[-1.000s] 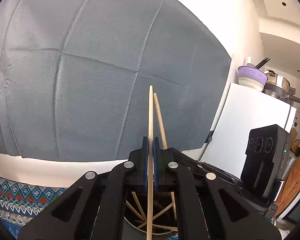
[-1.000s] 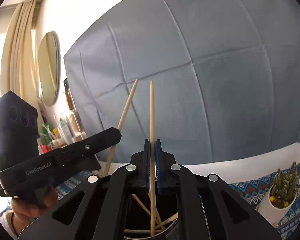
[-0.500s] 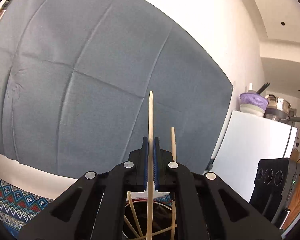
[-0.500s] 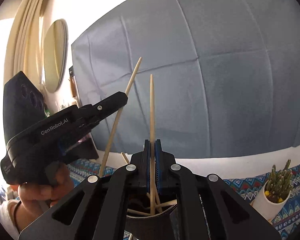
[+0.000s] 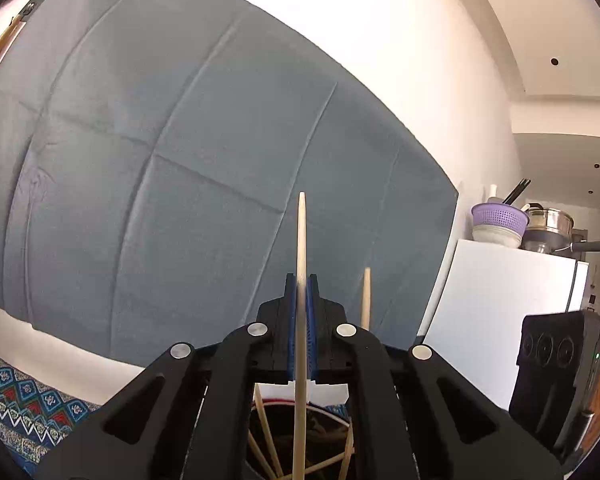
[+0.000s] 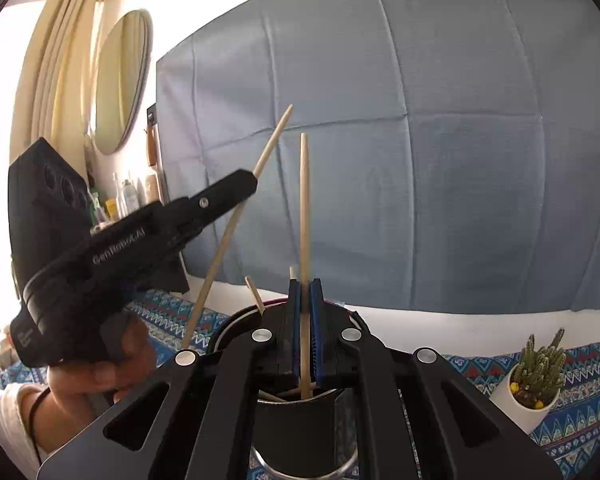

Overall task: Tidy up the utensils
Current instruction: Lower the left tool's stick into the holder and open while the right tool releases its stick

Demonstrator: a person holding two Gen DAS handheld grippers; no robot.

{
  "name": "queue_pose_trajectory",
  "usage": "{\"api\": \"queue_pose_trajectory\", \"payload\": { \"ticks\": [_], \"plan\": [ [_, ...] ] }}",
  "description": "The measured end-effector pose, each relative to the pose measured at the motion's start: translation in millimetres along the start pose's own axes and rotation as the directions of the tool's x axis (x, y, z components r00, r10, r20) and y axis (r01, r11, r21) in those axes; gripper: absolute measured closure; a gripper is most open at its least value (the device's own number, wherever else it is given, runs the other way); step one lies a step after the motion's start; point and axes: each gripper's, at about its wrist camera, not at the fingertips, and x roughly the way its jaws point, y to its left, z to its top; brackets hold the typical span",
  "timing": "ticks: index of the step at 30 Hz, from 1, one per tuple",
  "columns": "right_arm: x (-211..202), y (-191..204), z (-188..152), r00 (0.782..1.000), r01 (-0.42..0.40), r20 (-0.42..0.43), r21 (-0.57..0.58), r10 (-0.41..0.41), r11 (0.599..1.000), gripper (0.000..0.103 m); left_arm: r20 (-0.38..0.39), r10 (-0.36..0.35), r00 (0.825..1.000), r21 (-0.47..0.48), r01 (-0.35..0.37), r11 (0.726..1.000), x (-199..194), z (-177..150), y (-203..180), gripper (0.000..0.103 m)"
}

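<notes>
Wooden sticks already stand in the holder [image 6: 300, 412]. Each gripper clenches one more chopstick above it: left gripper [image 5: 301, 300] on left stick [image 5: 301, 240], right gripper [image 6: 305, 320] on right stick [image 6: 304, 208]. Both remain undropped.

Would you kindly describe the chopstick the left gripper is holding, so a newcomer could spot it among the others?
Start at the blue-grey cloth on the wall, then drop to the dark holder in front of it, where several chopsticks stand. Left of it, the left gripper holds one chopstick. That one leans steeply with its tip highest; the right gripper holds its own upright.
</notes>
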Motion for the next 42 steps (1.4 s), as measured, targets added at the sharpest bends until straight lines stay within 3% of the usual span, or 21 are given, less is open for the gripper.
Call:
{"api": "queue_pose_trajectory", "payload": {
  "ticks": [22, 33, 39, 42],
  "plan": [
    [3.0, -5.6, -8.9, 1.0, -0.014, -0.001, 0.018, 0.014, 1.0, 0.098, 0.067, 0.122, 0.99, -0.05, -0.119, 0.992, 15.8, -34.3, 8.3, 0.098],
    [1.7, -5.2, -7.8, 1.0, -0.019, -0.018, 0.002, 0.019, 1.0, 0.098, 0.032, 0.081, 0.996, -0.044, -0.08, 0.996, -10.7, -33.3, 12.3, 0.097],
    [0.2, -0.2, -8.6, 0.999, -0.025, -0.022, -0.017, 0.025, 1.0, 0.098, -0.015, 0.033, 0.999, 0.051, -0.032, 0.998, -25.0, -34.4, -1.1, 0.096],
    [1.9, 0.5, -7.3, 0.999, -0.038, -0.024, -0.006, 0.038, 0.999, 0.098, -0.027, 0.057, 0.998, 0.037, -0.056, 0.998, -21.8, -27.7, 3.6, 0.097]
  ]
}}
